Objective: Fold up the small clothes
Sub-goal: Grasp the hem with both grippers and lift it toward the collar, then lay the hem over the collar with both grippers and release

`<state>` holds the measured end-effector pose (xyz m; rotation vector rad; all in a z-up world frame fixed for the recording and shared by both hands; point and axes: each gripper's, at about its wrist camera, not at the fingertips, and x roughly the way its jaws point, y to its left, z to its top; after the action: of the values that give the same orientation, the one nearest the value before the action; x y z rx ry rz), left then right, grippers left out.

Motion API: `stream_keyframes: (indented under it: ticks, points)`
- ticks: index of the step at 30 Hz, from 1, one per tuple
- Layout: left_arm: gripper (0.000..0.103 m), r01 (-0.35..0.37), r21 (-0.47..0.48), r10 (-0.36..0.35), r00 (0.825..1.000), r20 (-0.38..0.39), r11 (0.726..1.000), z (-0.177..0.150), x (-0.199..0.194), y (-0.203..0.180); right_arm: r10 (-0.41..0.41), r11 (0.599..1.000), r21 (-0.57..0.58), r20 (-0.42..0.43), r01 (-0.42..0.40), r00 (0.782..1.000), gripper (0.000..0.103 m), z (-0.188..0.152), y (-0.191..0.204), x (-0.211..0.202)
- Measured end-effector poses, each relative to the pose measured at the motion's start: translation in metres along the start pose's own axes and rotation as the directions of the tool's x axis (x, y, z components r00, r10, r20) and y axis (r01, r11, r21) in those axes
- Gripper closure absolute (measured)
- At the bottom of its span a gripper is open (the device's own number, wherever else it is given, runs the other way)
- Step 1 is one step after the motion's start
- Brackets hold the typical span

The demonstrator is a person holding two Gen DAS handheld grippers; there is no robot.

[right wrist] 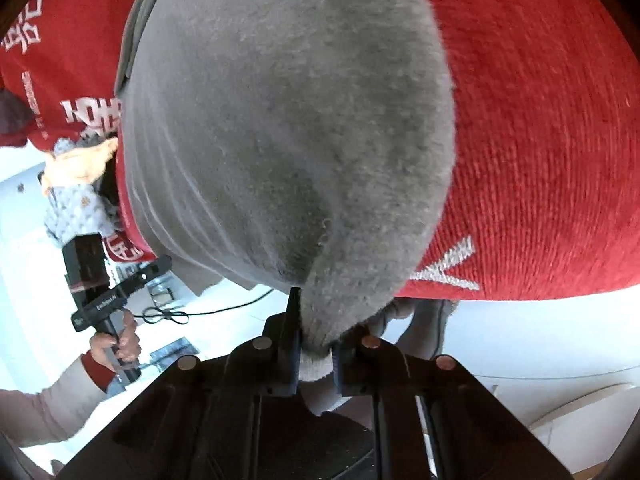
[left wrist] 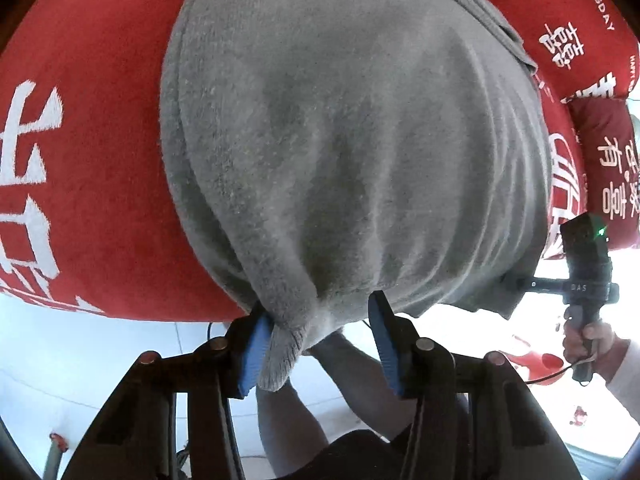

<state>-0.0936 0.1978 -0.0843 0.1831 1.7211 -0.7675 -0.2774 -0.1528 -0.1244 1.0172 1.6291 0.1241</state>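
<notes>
A grey fleece garment lies spread over a red cloth with white characters. Its near edge hangs past the cloth's front edge. My left gripper is open, its blue pads wide apart, with a bunched corner of the garment lying against the left pad. In the right wrist view the same garment fills the middle. My right gripper is shut on its near edge, the cloth pinched between the dark fingers. Each gripper also shows in the other's view, hand-held: the right one and the left one.
The red cloth covers the whole surface under the garment. A red cushion with white characters stands at the right. A patterned doll or small garment lies at the cloth's left edge. A pale floor with a black cable lies below.
</notes>
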Motion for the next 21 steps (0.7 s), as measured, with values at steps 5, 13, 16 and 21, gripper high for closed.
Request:
stream_keyframes:
  ticks: [5,13,16,21]
  points:
    - [0.053,-0.049,0.025,0.049,0.999,0.009,0.998,-0.001,0.007,-0.013,-0.025,1.000,0.016,-0.002,0.025,1.000,0.086,0.003,0.001,0.004]
    - [0.093,0.026,-0.023,-0.025,0.999,0.021,0.999,-0.003,-0.003,-0.018,0.072,0.997,0.004,0.038,-0.073,0.997,0.091,-0.006,0.016,-0.009]
    - [0.093,0.097,0.007,-0.097,0.993,0.065,0.995,0.000,-0.025,-0.032,0.179,0.984,-0.017,0.074,-0.179,0.981,0.092,-0.008,0.033,-0.028]
    - [0.093,0.197,-0.013,-0.192,0.966,0.172,0.980,0.024,-0.064,-0.050,0.331,0.943,-0.068,0.148,-0.325,0.932,0.092,0.004,0.065,-0.068]
